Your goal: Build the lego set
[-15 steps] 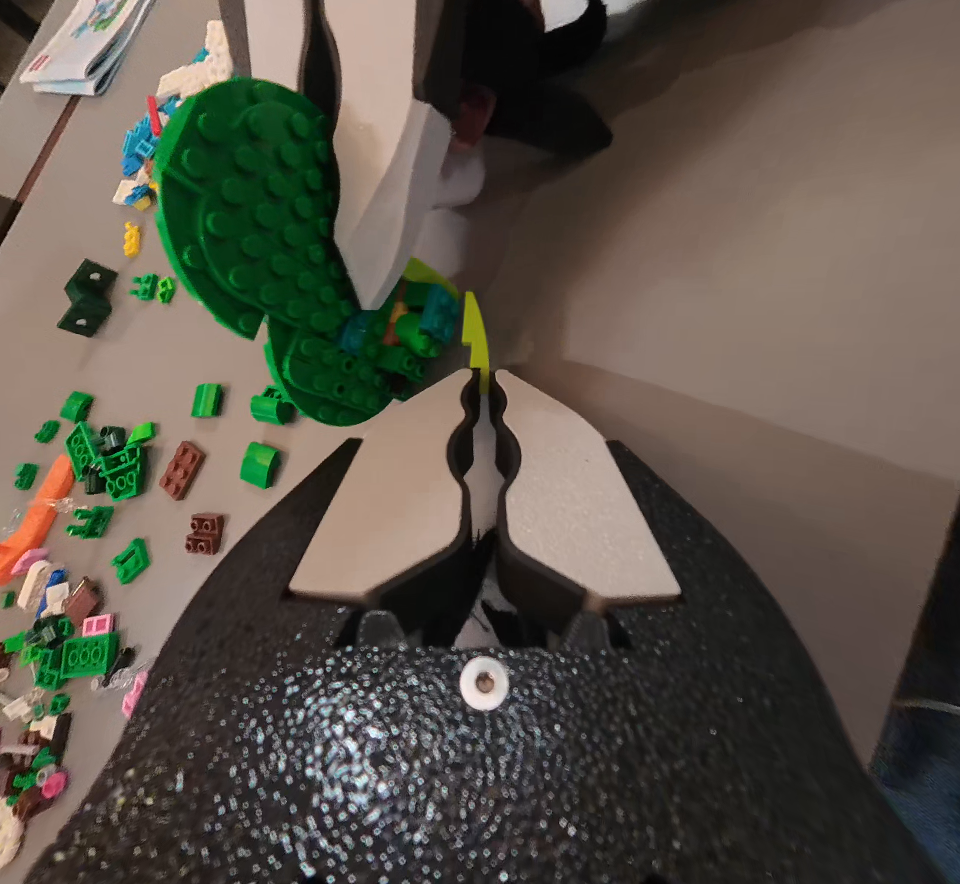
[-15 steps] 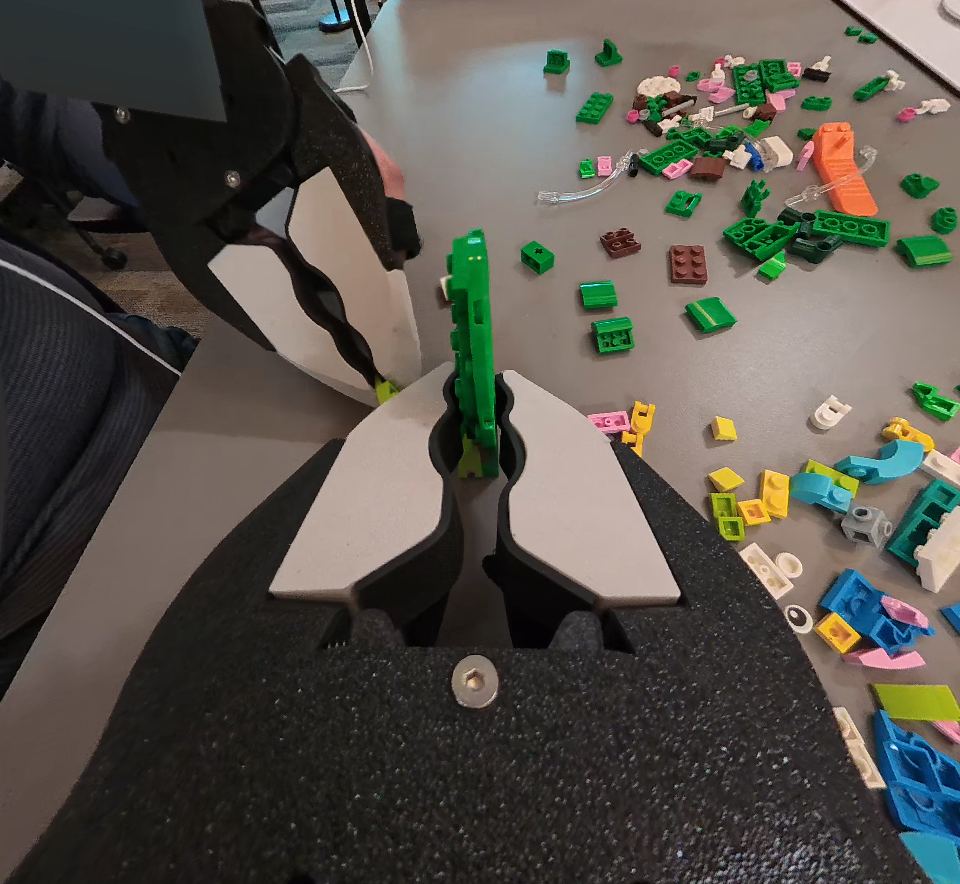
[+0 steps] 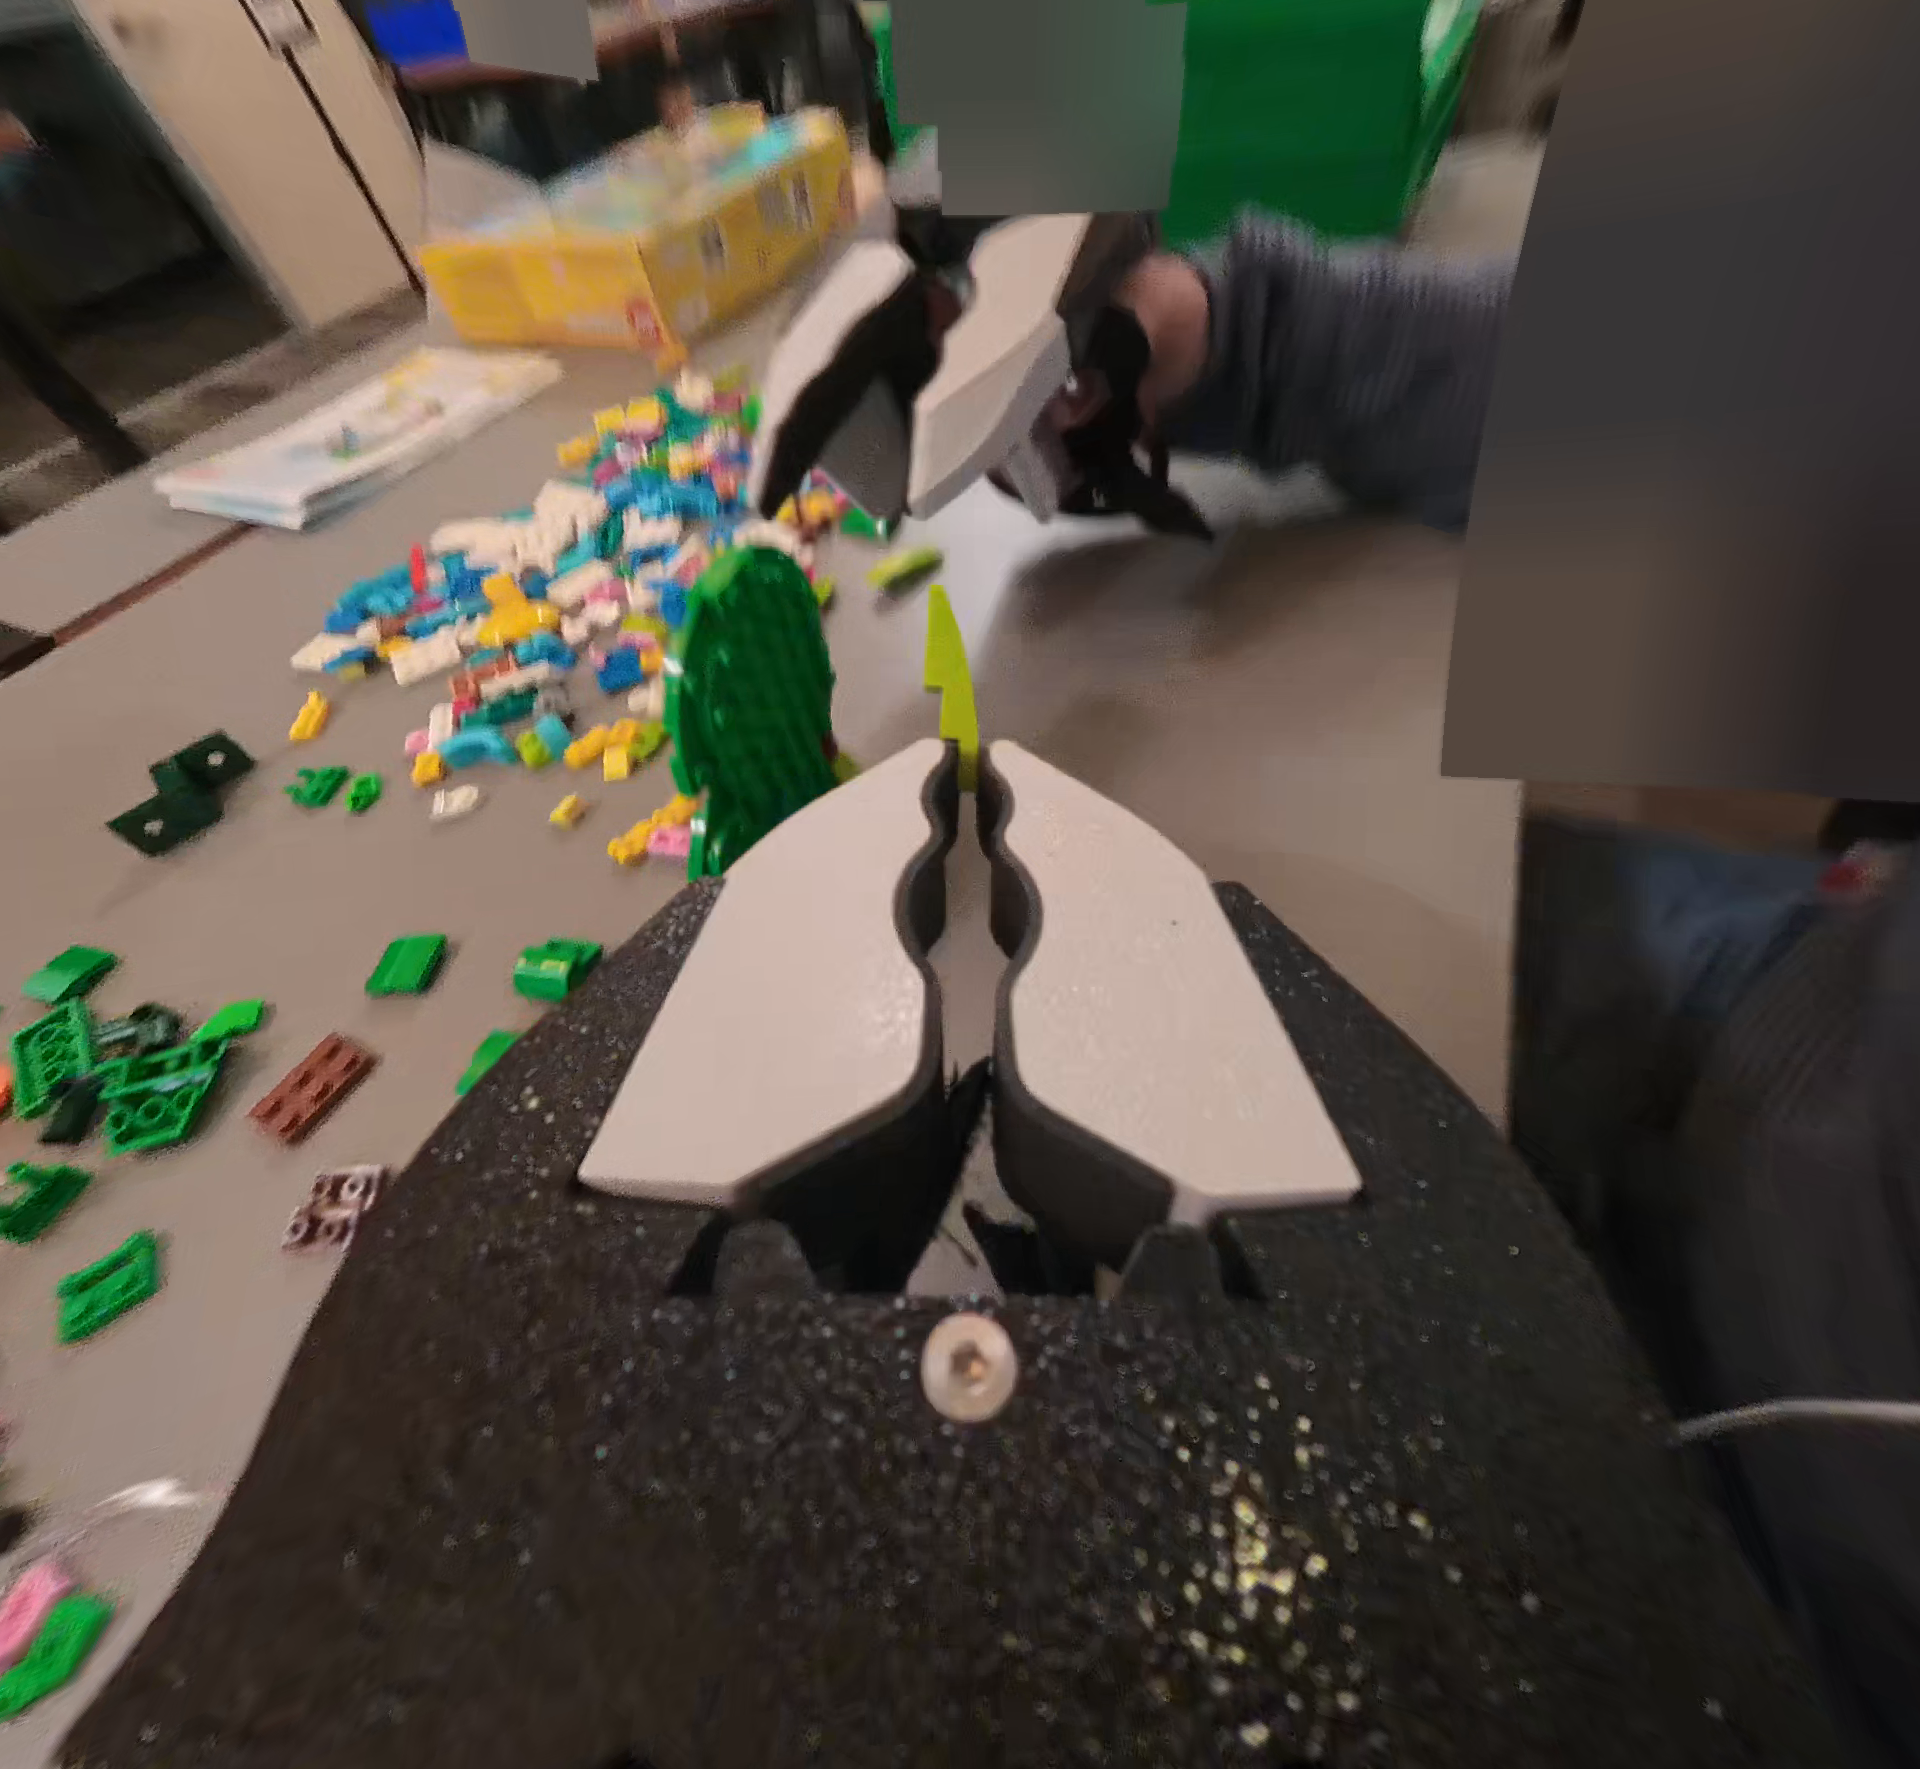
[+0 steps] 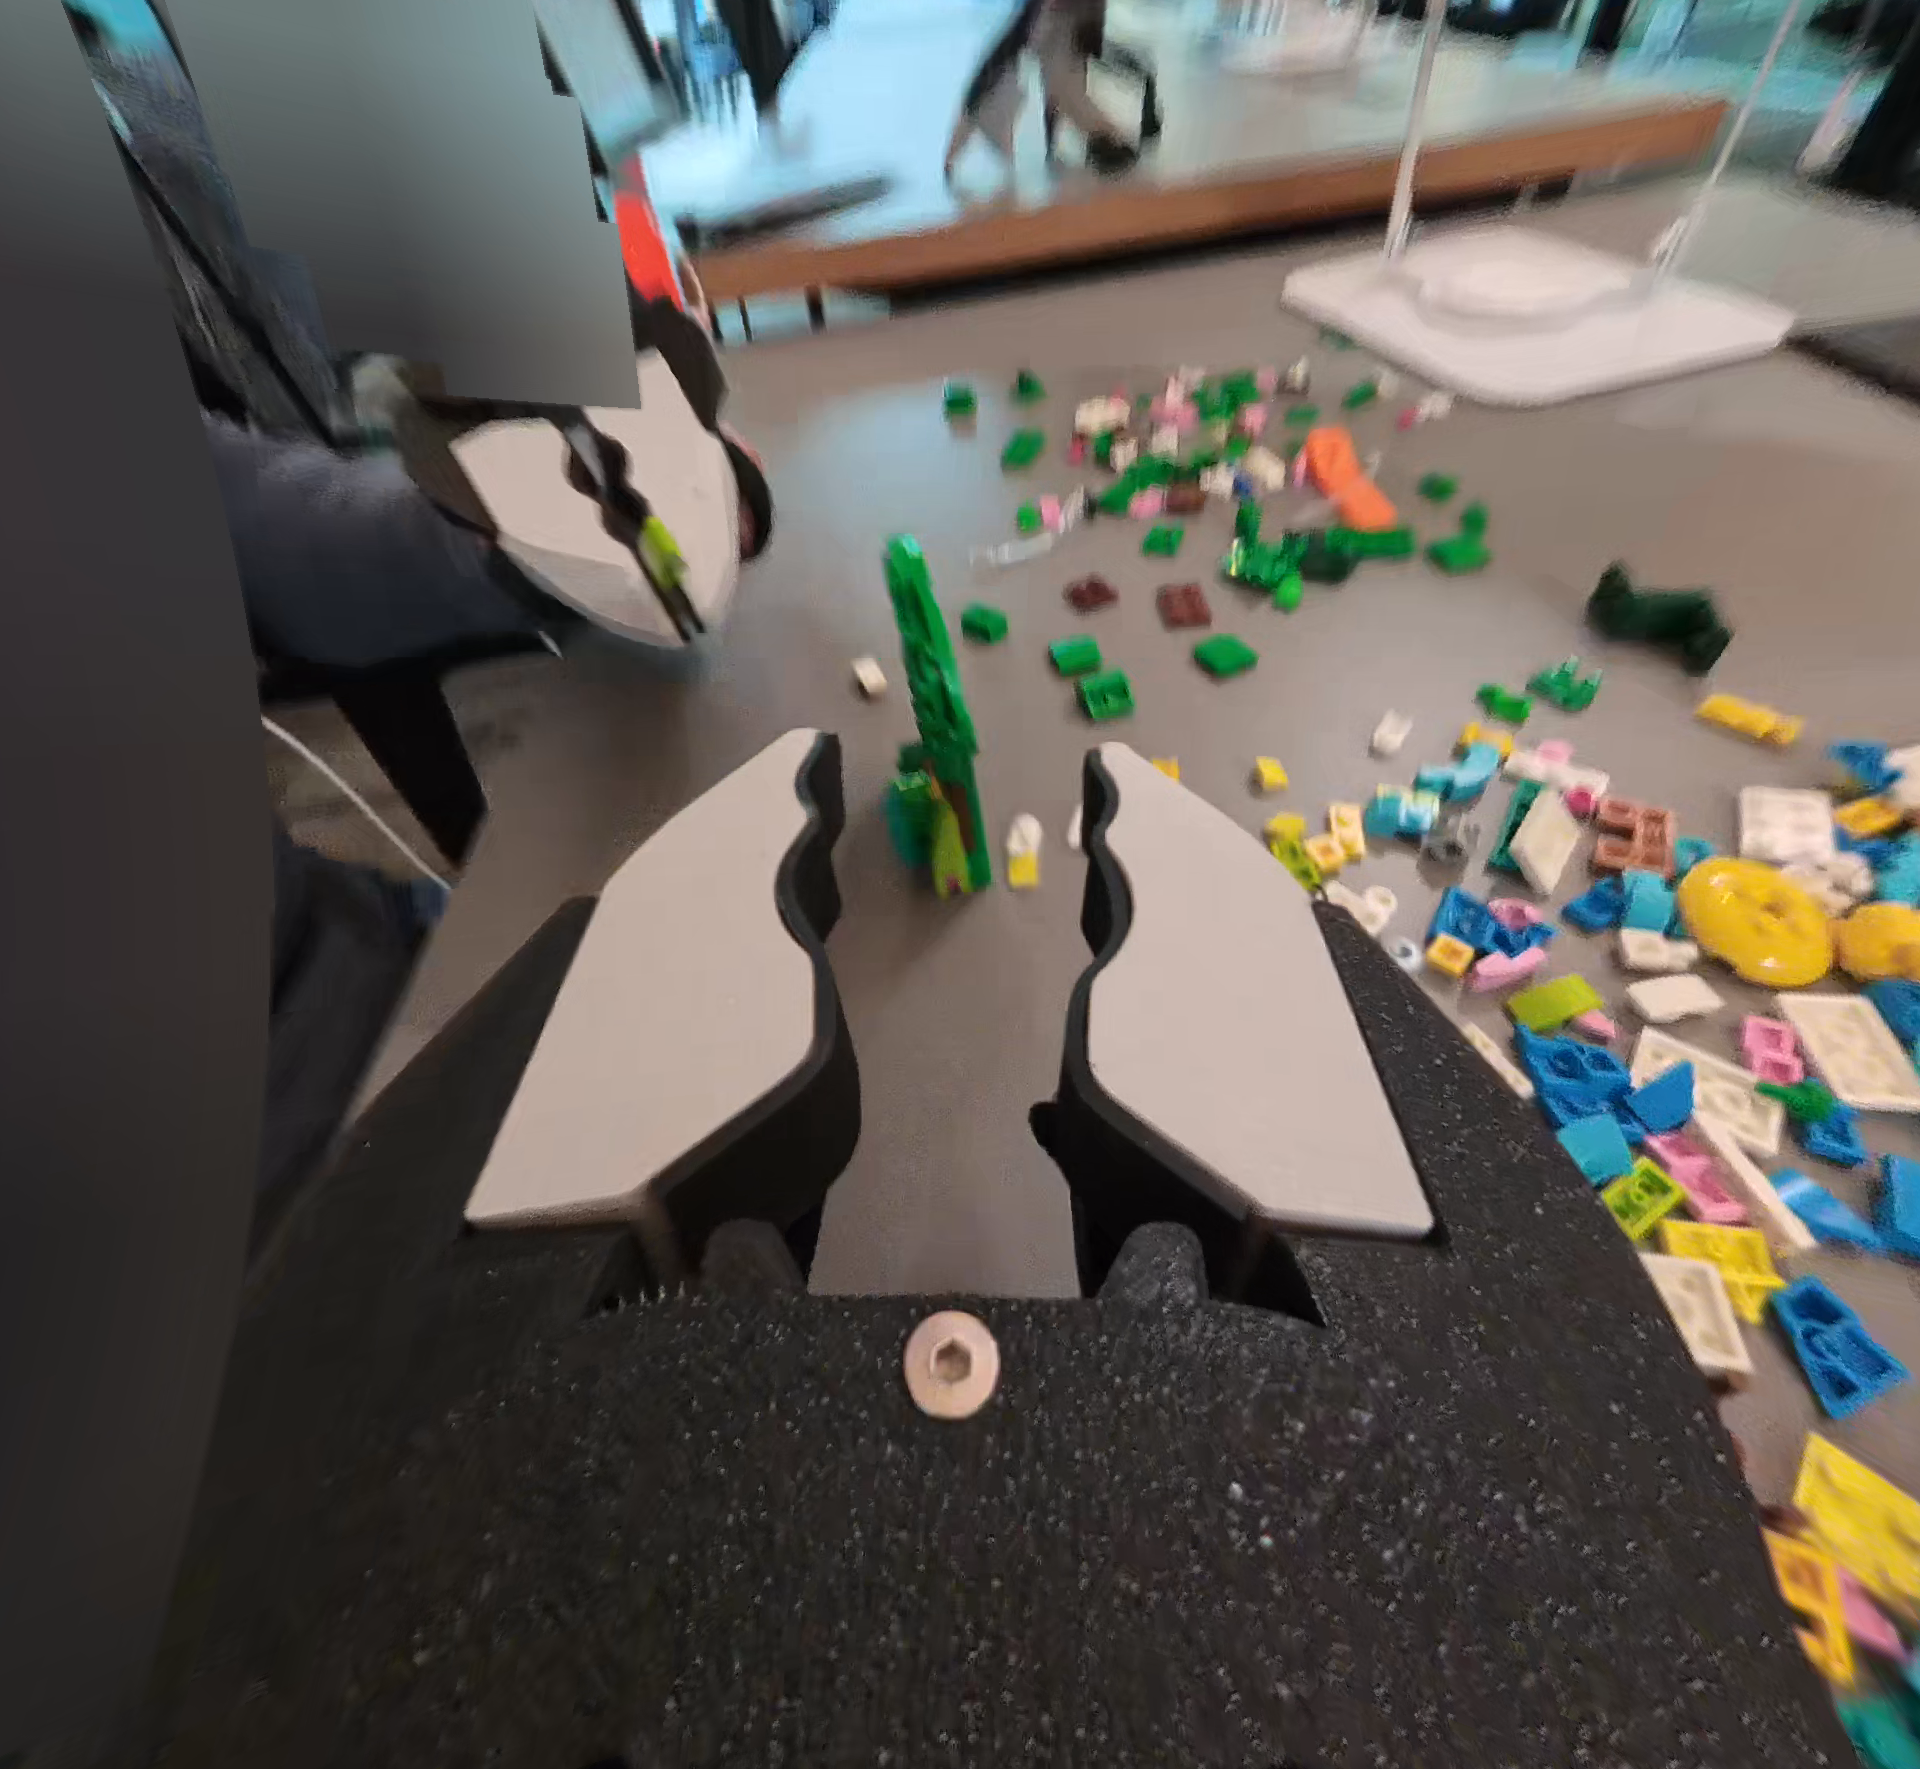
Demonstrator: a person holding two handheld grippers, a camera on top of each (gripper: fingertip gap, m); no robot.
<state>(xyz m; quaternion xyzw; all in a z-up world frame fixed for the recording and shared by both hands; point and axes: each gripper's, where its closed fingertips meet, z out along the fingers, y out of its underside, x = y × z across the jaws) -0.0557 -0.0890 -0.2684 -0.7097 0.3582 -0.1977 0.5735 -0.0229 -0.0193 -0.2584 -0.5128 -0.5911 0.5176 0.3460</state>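
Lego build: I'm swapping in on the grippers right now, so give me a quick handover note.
Left gripper: shut on a lime green leaf piece, held above the table.
Right gripper: open, empty, hanging just short of the green plate assembly.
Green plate assembly: stands on edge on the table with nothing holding it, a few small pieces clipped at its base. It could tip.
Loose bricks: scattered on the table to the right gripper's right.
Done: base plates joined.
Left: steady the assembly, attach the leaf, then carry on from the pile.
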